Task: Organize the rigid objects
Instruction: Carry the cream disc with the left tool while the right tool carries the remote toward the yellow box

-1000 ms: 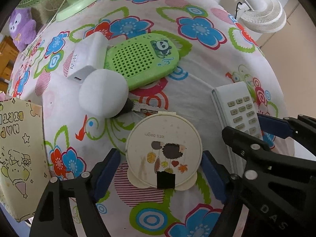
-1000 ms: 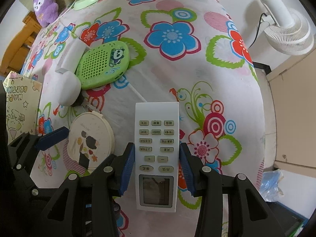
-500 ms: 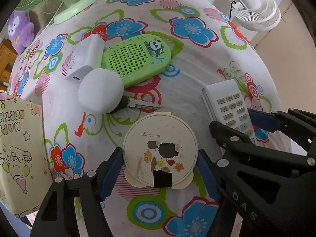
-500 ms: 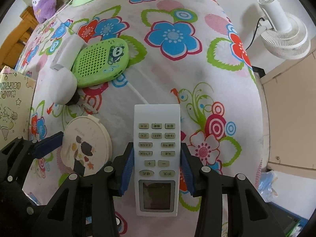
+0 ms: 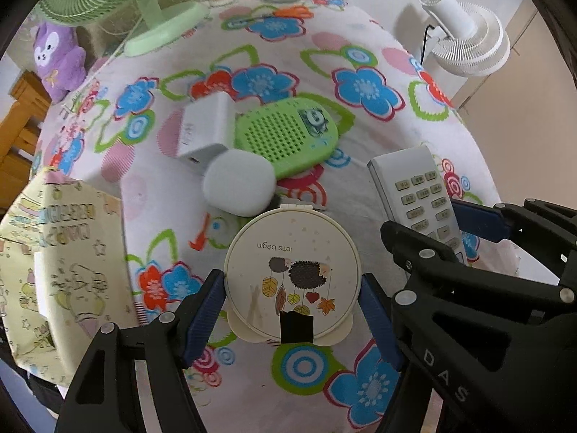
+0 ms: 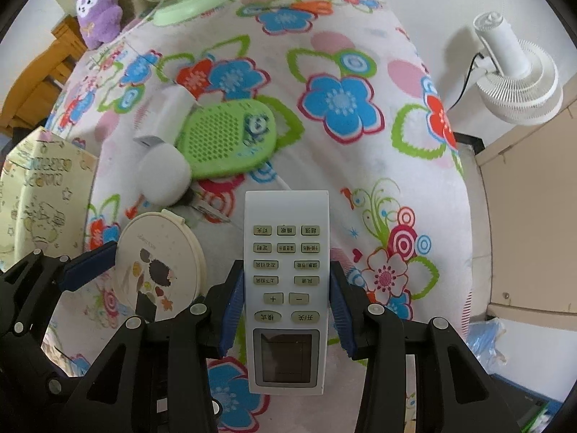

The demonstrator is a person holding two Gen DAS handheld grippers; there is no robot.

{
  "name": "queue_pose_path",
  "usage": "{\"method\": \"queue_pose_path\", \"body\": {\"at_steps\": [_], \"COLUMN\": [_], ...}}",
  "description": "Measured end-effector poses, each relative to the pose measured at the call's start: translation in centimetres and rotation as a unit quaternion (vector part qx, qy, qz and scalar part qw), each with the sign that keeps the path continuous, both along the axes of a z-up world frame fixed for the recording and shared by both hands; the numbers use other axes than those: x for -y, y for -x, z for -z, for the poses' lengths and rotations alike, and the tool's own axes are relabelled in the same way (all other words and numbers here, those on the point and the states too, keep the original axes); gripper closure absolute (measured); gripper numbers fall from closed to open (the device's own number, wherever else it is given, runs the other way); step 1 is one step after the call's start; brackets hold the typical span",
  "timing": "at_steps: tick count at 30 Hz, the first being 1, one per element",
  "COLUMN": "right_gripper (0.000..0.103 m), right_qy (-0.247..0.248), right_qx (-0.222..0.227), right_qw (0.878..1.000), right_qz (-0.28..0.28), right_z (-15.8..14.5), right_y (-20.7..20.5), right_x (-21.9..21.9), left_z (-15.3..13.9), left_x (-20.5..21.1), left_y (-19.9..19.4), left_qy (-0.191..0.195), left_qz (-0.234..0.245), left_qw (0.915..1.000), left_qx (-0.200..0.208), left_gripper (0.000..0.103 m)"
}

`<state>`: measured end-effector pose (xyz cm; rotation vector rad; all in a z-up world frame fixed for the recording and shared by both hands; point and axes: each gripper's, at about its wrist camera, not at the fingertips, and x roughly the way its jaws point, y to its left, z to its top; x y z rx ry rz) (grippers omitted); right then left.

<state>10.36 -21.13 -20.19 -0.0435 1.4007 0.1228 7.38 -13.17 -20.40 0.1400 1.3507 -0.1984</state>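
Left gripper (image 5: pixel 292 310) clamping round compact (image 5: pixel 292 270), right gripper (image 6: pixel 286 310) clamping remote (image 6: pixel 286 288), both above bench (image 5: pixel 360 166). Risk: compact's curved rim slipping from pads, remote pivoting, long end unsupported.

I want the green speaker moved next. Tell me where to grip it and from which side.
Come straight down on the green speaker and pinch across its narrower width, near the panda end. It lies flat, and that end is free, while the white ball and white charger crowd the other end.
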Motion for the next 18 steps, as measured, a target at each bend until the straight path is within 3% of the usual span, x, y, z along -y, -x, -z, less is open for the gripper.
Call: {"method": "queue_pose_path", "body": {"at_steps": [18], "right_gripper": [0.056], "right_qy": [0.003], "right_qx": [0.044], "right_qw": [0.999], "right_qz": [0.009], "right_z": [-5.5], "right_y": [0.8], "right_x": [-2.2], "left_z": [-4.3], "left_x": [-2.3], "left_y": [-0.4], "left_qy": [0.007], "left_qz": [0.007], "left_qw": [0.9993], "left_qx": [0.037], "left_gripper": [0.027]}}
